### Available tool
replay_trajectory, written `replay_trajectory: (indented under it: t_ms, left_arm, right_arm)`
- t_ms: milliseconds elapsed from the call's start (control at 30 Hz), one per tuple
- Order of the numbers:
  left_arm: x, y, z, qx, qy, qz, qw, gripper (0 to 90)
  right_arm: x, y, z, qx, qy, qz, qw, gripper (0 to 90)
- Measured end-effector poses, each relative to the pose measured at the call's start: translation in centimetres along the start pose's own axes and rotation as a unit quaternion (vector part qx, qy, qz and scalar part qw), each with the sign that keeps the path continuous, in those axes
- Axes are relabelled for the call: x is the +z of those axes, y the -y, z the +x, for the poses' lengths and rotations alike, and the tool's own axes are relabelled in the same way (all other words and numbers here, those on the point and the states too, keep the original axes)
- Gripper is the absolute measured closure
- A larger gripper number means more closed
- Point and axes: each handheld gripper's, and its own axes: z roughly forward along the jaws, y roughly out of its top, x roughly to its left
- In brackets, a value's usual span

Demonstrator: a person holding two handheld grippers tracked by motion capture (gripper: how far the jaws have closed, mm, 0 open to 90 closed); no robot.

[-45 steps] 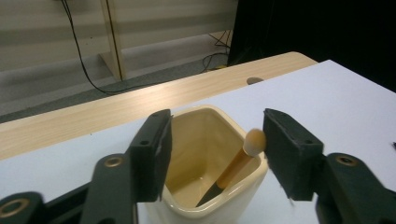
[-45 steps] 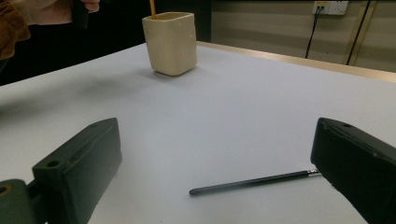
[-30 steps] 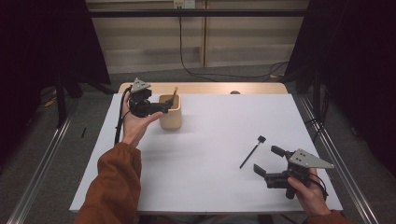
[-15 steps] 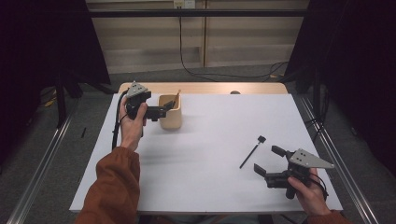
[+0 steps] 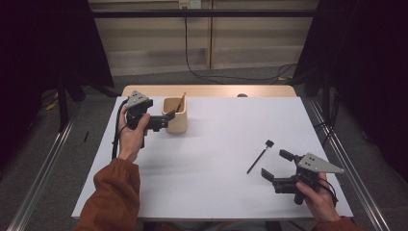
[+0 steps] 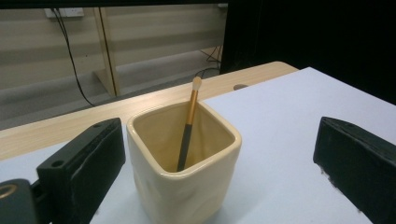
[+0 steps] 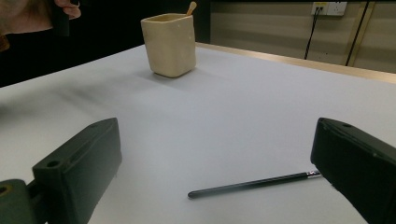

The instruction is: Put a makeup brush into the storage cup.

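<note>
The left tool [image 5: 166, 120] is wide open at the cream cup [image 5: 175, 115], one jaw close beside the cup's wall and the other well off it, gripping nothing. The cup stands upright near the far left of the table [image 5: 216, 183] with an orange-handled brush [image 6: 187, 126] leaning inside. The right tool [image 5: 276, 166] is wide open and empty, near a black brush [image 5: 259, 157] lying flat on the table.

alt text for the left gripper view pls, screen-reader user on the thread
A cream square cup stands upright on a white table sheet, framed between the open black jaws of the left gripper, with neither jaw touching it. A slim brush with an orange and black handle leans inside the cup, tip up. Behind are a wooden table edge and a dim wall.
</note>
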Motion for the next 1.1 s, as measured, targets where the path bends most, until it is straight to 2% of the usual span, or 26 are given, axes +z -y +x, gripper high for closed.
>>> replay_trajectory:
  t_ms: [300,600,733,800,1100]
  left_arm:
    - [-1.5,0.9,-0.1,0.002,-0.005,-0.001,1.0,2.4]
    - [-2.9,2.4,-0.7,0.014,-0.009,-0.006,0.9999,2.4]
    - [-3.4,2.9,-0.8,0.02,-0.001,-0.001,0.9998,2.2]
    - [-3.7,3.1,-1.0,0.016,0.002,-0.002,0.9999,2.2]
    - [-5.3,4.1,-2.0,0.017,0.001,-0.008,0.9998,2.2]
  right_arm:
    - [0.0,0.0,0.0,0.001,0.001,0.0,1.0,1.2]
    - [0.0,0.0,0.0,0.002,0.002,-0.001,1.0,1.2]
    - [-0.1,0.0,-0.1,0.002,0.003,0.0,1.0,1.2]
    - [-0.1,0.0,0.0,0.001,0.002,0.001,1.0,1.2]
    - [-0.2,0.0,-0.1,0.001,0.007,-0.001,1.0,1.2]
